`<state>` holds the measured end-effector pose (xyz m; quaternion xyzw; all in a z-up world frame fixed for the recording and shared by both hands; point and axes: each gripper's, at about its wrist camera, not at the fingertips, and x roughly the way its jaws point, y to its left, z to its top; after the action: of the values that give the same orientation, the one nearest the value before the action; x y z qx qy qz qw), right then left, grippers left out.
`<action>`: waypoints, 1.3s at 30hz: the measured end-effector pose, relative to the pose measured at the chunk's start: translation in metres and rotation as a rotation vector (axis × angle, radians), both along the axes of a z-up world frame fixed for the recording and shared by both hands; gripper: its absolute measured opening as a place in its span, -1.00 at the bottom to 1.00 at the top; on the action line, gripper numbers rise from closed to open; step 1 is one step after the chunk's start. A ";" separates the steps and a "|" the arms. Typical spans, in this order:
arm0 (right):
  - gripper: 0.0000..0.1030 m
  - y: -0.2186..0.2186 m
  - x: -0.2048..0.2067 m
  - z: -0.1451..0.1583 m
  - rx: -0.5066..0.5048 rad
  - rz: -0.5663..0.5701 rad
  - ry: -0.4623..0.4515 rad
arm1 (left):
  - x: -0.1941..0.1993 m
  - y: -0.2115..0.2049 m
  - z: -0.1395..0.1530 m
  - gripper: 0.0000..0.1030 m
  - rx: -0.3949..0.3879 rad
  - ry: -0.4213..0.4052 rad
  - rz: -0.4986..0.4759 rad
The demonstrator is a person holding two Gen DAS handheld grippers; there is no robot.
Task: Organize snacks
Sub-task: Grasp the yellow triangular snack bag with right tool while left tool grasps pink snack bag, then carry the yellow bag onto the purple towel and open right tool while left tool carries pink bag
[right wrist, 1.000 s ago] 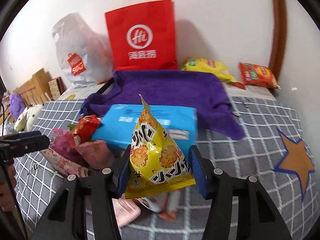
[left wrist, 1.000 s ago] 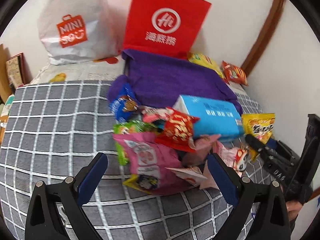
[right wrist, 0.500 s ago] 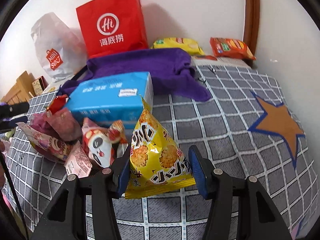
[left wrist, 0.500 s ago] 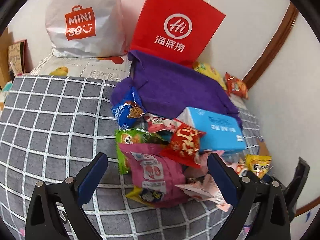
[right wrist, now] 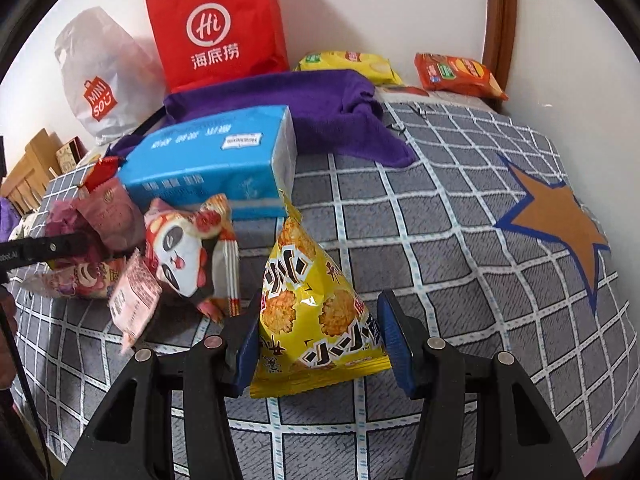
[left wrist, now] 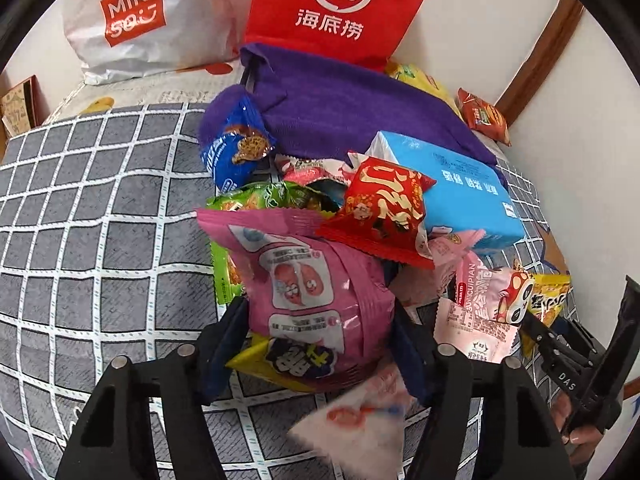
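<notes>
Left claw (left wrist: pixel 318 344) clamping pink snack bag (left wrist: pixel 308 280), right claw (right wrist: pixel 320 344) gripping yellow packet (right wrist: pixel 308 304), MINISO bag (left wrist: pixel 136 20) behind

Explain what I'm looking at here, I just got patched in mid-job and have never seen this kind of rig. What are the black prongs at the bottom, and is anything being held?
There is no robot arm: a person holds a two-finger gripper in each hand, and each picture comes from a fisheye camera on one gripper, looking along its black prongs with blue pads.

In the left wrist view, the left gripper has its pads against the sides of a pink snack bag at the near edge of a snack pile. It looks gripped.

In the right wrist view, the right gripper holds a yellow triangular snack bag; one pad seems not to touch it.

All this sits on a grey checked bedcover. Also there: a blue tissue pack, a purple towel, a red paper bag and a white Miniso bag by the wall.
</notes>
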<state>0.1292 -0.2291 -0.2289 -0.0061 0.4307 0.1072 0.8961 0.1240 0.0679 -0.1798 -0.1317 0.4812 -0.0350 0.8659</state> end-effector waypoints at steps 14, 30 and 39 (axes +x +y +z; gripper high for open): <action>0.05 -0.003 -0.001 0.011 0.035 -0.030 0.004 | -0.020 0.022 0.028 0.23 0.008 -0.079 0.030; 0.04 0.001 -0.008 0.069 0.034 -0.075 -0.085 | -0.034 0.031 0.071 0.23 0.004 -0.170 0.011; 0.04 0.004 -0.005 0.087 -0.003 -0.062 -0.079 | -0.027 0.013 0.085 0.23 -0.016 -0.189 -0.026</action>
<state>0.1242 -0.2250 -0.1422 0.0016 0.3951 0.0782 0.9153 0.0971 0.0814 -0.0950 -0.1283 0.3988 -0.0624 0.9059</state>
